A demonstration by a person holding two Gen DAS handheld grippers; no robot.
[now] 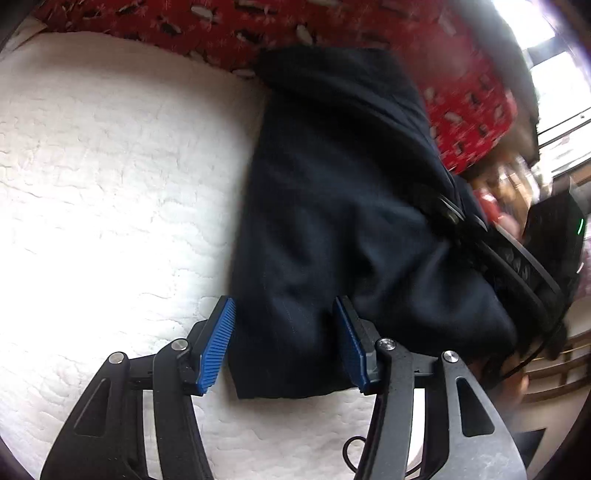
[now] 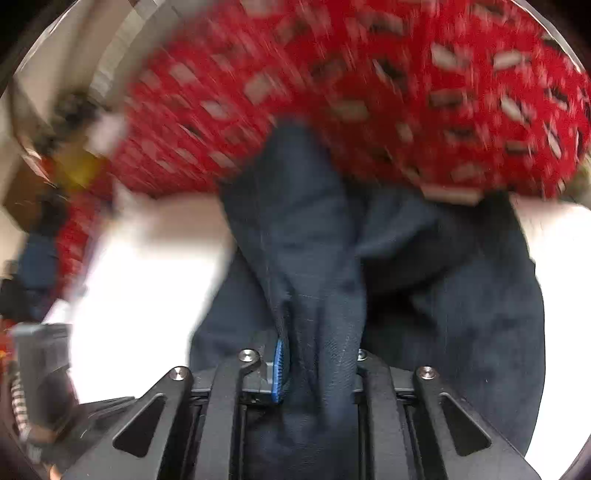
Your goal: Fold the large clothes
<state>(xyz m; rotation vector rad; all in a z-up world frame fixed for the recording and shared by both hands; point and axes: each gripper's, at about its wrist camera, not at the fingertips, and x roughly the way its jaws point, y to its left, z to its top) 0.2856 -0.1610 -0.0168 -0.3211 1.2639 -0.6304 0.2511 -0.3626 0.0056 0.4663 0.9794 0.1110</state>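
Observation:
A dark navy garment [image 1: 332, 206] lies in a long folded strip on the white quilted bed [image 1: 110, 166]. My left gripper [image 1: 284, 347] hovers over its near end, open, with the blue pads [image 1: 218, 343] standing either side of the cloth and not pressing it. In the right wrist view, the same navy garment [image 2: 461, 295] is bunched and lifted. My right gripper [image 2: 317, 365] is shut on a thick fold of it, and only one blue pad [image 2: 279, 369] shows. The right gripper's black body [image 1: 554, 229] appears at the garment's right edge in the left wrist view.
A red blanket with white and black marks [image 1: 369, 26] [image 2: 369, 92] lies along the far side of the bed, touching the garment's far end. A bright window [image 1: 554, 74] and wooden furniture [image 1: 554, 369] are at the right. Blurred clutter [image 2: 55, 166] sits at the left.

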